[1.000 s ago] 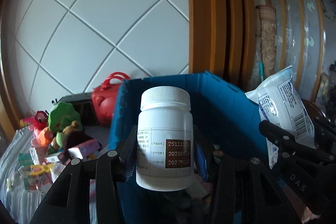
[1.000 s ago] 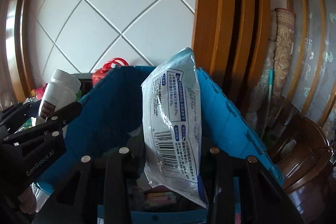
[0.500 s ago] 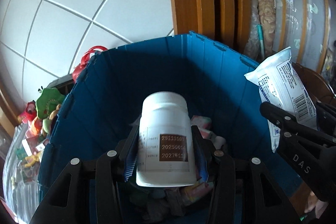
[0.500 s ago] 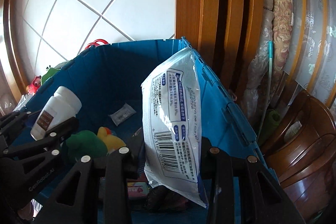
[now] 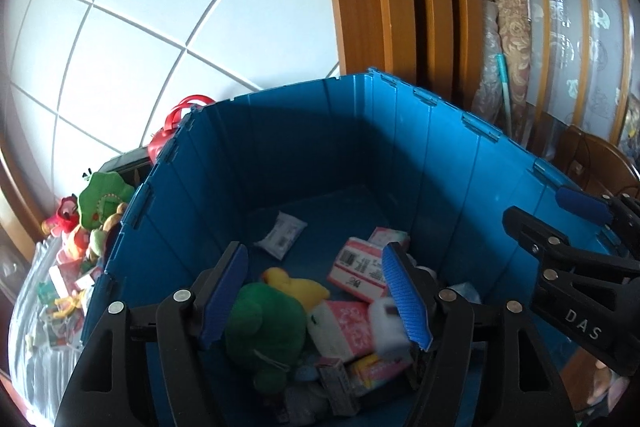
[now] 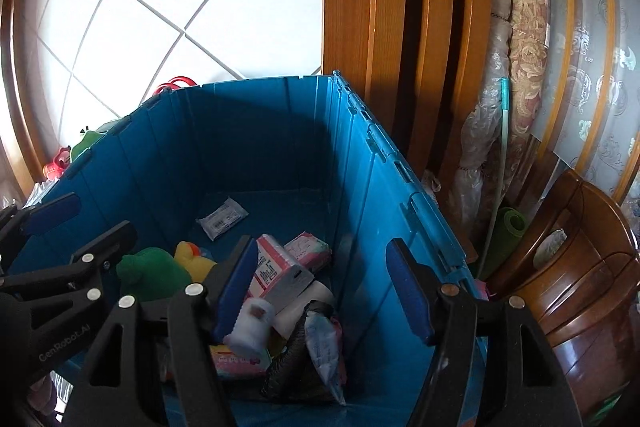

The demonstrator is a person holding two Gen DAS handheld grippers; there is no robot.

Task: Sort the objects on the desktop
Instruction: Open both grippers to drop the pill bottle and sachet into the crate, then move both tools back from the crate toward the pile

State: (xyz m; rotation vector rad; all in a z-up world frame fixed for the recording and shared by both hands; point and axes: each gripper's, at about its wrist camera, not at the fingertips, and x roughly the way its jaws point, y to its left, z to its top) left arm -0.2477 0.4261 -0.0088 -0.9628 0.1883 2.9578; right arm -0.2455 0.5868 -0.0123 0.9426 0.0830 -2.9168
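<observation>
My left gripper (image 5: 316, 295) hangs over the blue crate (image 5: 400, 83), its jaws opening with nothing between the pads. The white bottle (image 5: 386, 327) shows as a blur below them, down among the crate's contents; the right wrist view shows the bottle (image 6: 252, 323) there too. My right gripper (image 6: 322, 287) is over the same crate (image 6: 260, 83), its jaws opening and holding nothing. The white wipes packet (image 6: 324, 343) lies in the crate under it, against a dark item.
In the crate lie a green plush toy (image 5: 264, 323), a yellow duck (image 5: 296, 287), pink packets (image 5: 360, 267) and a small white packet (image 5: 280, 235). Plush toys (image 5: 100, 199) and a red bag (image 5: 172, 123) sit left of it. A wooden chair (image 6: 580, 267) and rolled carpet (image 6: 524, 47) stand right.
Both grippers came forward and down over the crate, then opened. The bottle left the left jaws and the wipes packet left the right jaws; both dropped into the crate.
</observation>
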